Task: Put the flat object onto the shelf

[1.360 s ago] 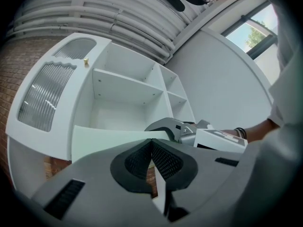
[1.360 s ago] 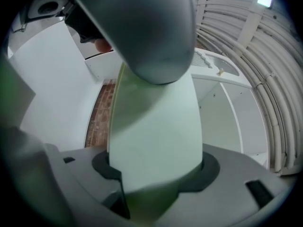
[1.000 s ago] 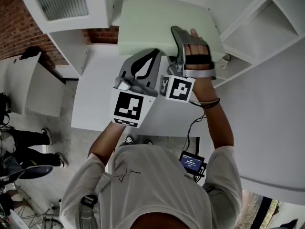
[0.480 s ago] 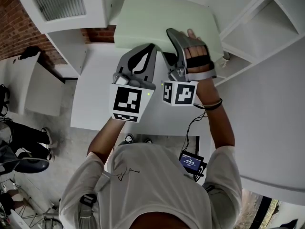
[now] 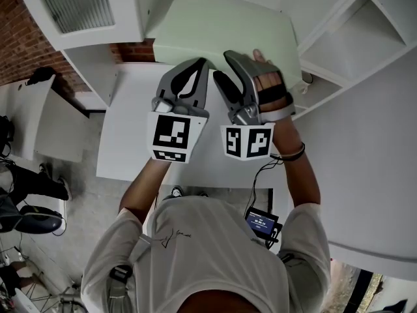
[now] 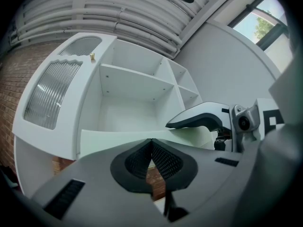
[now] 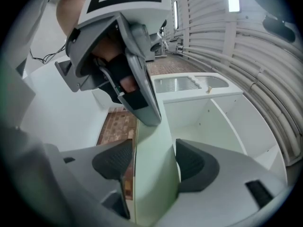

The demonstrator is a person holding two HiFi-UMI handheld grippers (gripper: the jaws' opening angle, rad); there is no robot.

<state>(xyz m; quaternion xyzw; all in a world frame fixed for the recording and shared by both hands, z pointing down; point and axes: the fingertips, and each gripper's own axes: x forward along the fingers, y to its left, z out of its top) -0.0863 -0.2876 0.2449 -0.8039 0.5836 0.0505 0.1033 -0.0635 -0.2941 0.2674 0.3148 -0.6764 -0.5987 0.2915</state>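
The flat object is a pale green board point(image 5: 215, 25), held out level in front of the white shelf unit point(image 5: 365, 38). My right gripper point(image 5: 236, 70) is shut on the board's near edge, one finger above and one below; the right gripper view shows the board point(image 7: 151, 174) filling the gap between the pads. My left gripper point(image 5: 197, 64) is shut, with its tips at the board's near edge just left of the right one. In the left gripper view its pads point(image 6: 163, 162) meet with nothing between them. The board point(image 6: 113, 138) lies just beyond, before an open shelf compartment point(image 6: 132, 93).
A white table point(image 5: 130, 129) stands below the grippers. At upper left is a white cabinet with a ribbed panel point(image 5: 85, 5), against a brick wall point(image 5: 13, 18). Another person's legs point(image 5: 26, 194) are at the left edge. A small device on a cable point(image 5: 264, 222) hangs at my waist.
Both grippers and the board have moved forward and up toward the shelf. The left gripper has drawn level beside the right one.
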